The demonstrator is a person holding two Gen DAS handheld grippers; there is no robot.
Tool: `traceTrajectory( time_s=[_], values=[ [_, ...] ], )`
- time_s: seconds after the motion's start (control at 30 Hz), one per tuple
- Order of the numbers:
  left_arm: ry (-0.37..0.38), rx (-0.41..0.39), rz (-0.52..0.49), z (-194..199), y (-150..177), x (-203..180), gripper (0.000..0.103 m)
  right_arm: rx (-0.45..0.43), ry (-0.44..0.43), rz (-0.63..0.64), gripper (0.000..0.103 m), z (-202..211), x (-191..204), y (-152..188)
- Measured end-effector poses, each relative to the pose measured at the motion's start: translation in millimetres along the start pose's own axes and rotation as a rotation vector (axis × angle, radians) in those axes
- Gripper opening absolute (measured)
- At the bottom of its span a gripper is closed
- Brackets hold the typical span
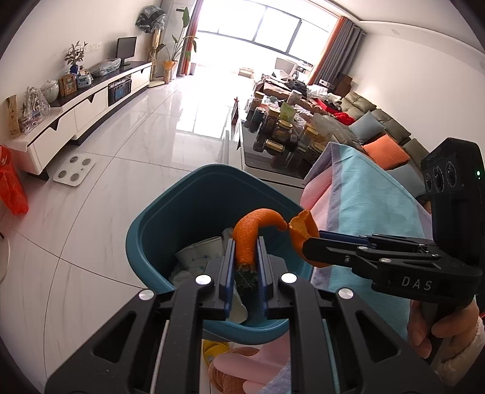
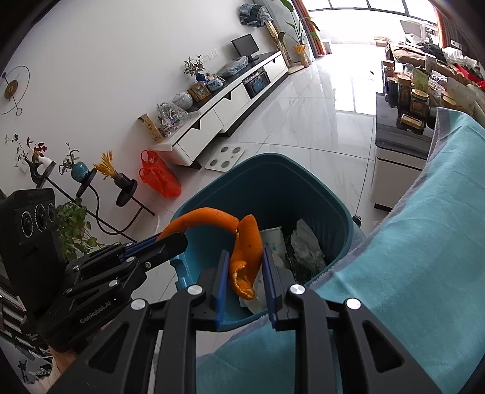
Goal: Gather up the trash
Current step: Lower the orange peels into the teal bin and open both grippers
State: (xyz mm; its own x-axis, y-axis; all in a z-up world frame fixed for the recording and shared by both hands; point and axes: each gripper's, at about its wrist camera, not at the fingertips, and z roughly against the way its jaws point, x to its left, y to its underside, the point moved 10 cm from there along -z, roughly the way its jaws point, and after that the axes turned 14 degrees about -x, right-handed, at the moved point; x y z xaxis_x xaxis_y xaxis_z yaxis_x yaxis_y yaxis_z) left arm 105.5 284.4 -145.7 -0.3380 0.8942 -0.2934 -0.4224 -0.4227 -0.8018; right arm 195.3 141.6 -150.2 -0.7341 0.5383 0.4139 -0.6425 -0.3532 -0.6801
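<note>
Orange peel [image 1: 247,239] hangs over the blue trash bin [image 1: 157,230], pinched in the left hand-held gripper [image 1: 246,260]. The right hand-held gripper [image 2: 244,272] has its fingers narrow around a second peel [image 2: 247,251]. Both peels touch at their tips. Paper cup [image 2: 274,239] and tissues lie inside the bin. A blue cloth [image 2: 409,257] covers the desk beside it. White shiny floor [image 1: 145,136] stretches to a bright window.

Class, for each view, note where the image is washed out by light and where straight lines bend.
Left wrist view: the window is blown out white, glare spilling down the floor tiles; the tile seams curve. Right wrist view: the window overexposed at the top right, the TV cabinet bows, dark vignette rings the corners.
</note>
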Motion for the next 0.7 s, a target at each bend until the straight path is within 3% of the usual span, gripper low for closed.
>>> traceTrajectory(
  time_s=[0.7],
  values=[
    [-0.046, 0.045, 0.023, -23.1, 16.1, 15.6, 0.013, 0.07, 0.047, 0.028, 0.021, -28.2, 3.7, 0.4]
  ],
)
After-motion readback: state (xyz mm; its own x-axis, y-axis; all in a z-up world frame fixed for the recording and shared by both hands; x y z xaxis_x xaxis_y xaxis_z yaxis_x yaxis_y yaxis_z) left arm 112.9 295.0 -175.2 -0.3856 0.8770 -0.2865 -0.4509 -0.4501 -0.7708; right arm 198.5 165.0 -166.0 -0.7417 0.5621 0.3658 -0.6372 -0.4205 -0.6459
